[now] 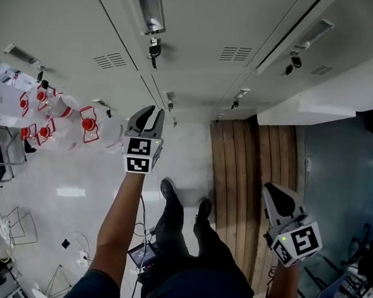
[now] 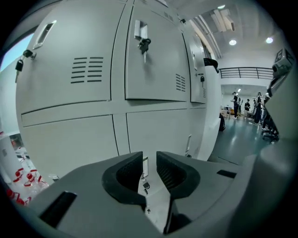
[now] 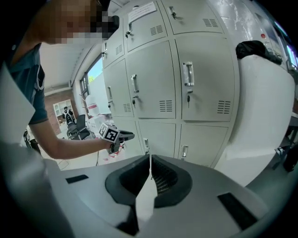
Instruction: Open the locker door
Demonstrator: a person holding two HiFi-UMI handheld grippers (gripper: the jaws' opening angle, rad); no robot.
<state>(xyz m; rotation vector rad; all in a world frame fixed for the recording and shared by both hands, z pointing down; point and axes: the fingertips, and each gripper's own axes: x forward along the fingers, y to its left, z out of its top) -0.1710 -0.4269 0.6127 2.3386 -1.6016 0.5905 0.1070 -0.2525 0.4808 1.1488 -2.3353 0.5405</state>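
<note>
head view: a bank of grey lockers point(image 1: 200, 26) runs across the top of the picture. the left claw point(image 1: 152, 113) is held out on a bare forearm, its tips pointing at the bottom row of the bank, just short of a lower locker door point(image 1: 199, 97) and near that door's small handle point(image 1: 170, 100). the right claw point(image 1: 270, 189) hangs low at the right, well apart from the lockers, over a strip of wooden slats point(image 1: 248, 168) on the floor. red-capped bottles point(image 1: 62, 115) stand on the floor to the left. the person's dark shoes point(image 1: 169, 189) are on the pale floor between the two claws.

left gripper view: the left claw point(image 2: 149, 169) has its jaws apart with a clear gap, and nothing is pressed between the pads. the lower locker door point(image 2: 163, 130) fills the space straight ahead and is closed. its handle point(image 2: 145, 167), with a key hanging under it, shows through the gap but lies beyond the jaws, not touched. upper doors with vents and keys stand above.

right gripper view: the right claw point(image 3: 150, 173) has its jaws closed together, only a thin slit between them, and it holds nothing. beyond it the lockers point(image 3: 205, 88) are all closed. the left claw point(image 3: 129, 135) reaches in from the left toward the bottom row, close to the lower locker door point(image 3: 160, 135).
</note>
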